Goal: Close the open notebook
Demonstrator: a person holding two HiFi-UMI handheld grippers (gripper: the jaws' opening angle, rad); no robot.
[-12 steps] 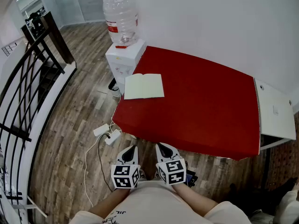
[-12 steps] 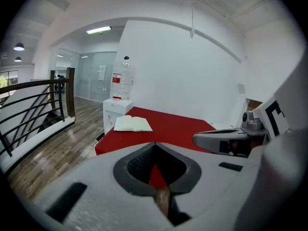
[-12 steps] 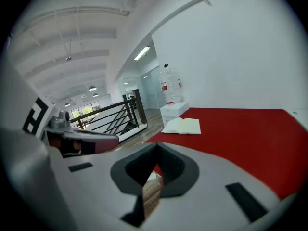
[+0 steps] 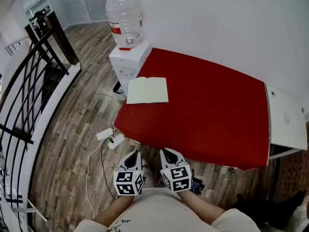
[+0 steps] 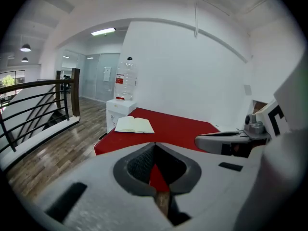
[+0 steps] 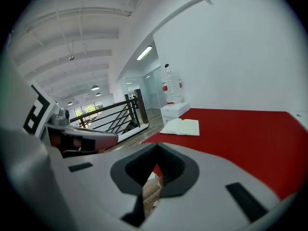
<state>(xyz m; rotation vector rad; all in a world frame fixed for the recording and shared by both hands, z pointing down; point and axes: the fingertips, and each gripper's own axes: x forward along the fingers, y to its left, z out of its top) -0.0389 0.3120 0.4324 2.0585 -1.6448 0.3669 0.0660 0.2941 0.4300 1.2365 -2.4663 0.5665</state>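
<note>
- Notebook (image 4: 147,90), a thin book with pale cream pages, lies spread open and flat on the red-topped table (image 4: 212,110), close to the table's far left corner in the head view.
- Both pages face up, and the centre fold runs roughly away from the person.
- The left gripper (image 4: 136,154), white plastic with a black-and-white marker cube on top, is held low in front of the person's body. It is short of the table's near edge and well apart from the notebook. Its jaws are pressed together with nothing between them.
- The right gripper (image 4: 167,152), of the same make, sits just beside the left one and is also short of the near edge. Its jaws are likewise closed on nothing.
- Both grippers point toward the table and slightly downward.
- A white water dispenser (image 4: 128,59) carries a clear plastic bottle (image 4: 124,17) with a red label. It stands by the white wall, just beyond the table corner nearest the notebook.
- A white side cabinet (image 4: 285,117) adjoins the table's right end.
- A black metal railing (image 4: 29,86) runs along the left side above the grey-brown wooden plank floor (image 4: 72,115).
- A white power strip (image 4: 110,138) with cables lies on the floor near the table's near left corner.
</note>
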